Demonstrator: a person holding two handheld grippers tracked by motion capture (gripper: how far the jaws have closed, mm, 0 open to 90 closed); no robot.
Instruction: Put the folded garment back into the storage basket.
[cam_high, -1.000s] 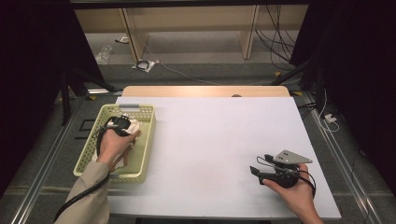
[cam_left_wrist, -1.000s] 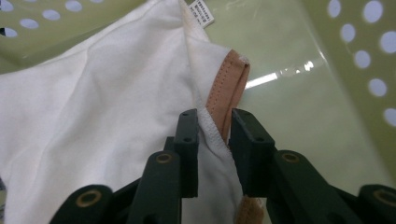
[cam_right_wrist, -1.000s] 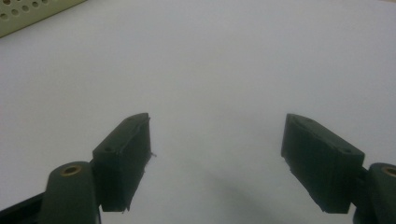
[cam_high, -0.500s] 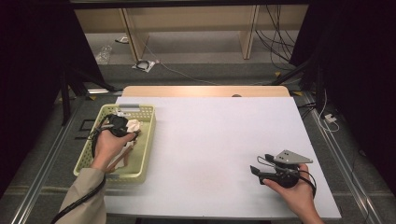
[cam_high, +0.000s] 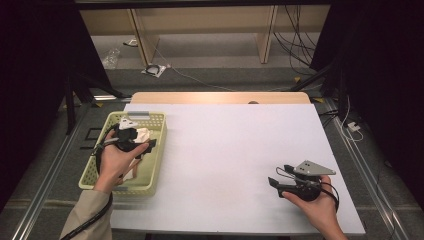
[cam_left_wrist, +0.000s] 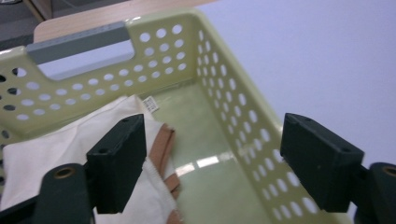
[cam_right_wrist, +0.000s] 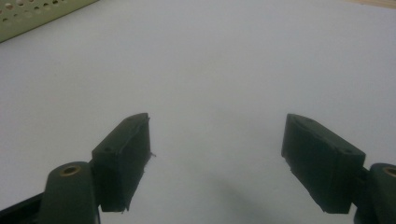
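A cream cloth (cam_high: 141, 134) with a brown strap (cam_left_wrist: 163, 149) lies in the far part of a pale yellow perforated basket (cam_high: 120, 187) on the left of the table. My left gripper (cam_high: 146, 148) hovers over the basket. Its jaws have just been opening and now stand wide apart (cam_left_wrist: 212, 135), with the cloth (cam_left_wrist: 56, 144) below and beside the left jaw and only the basket floor between them. My right gripper (cam_high: 280, 175) rests low over the white table at the near right, open (cam_right_wrist: 217, 130) with nothing between its jaws.
The basket's grey handle (cam_left_wrist: 77, 42) is at its far end wall. The white tabletop (cam_high: 225, 150) stretches between the two hands. A corner of the basket (cam_right_wrist: 37, 11) shows far off in the right gripper view. Dark drapes and cables lie beyond the table.
The left gripper has lifted a little above the basket and its jaws have spread apart, leaving the cloth lying in the basket. The right hand has stayed put.
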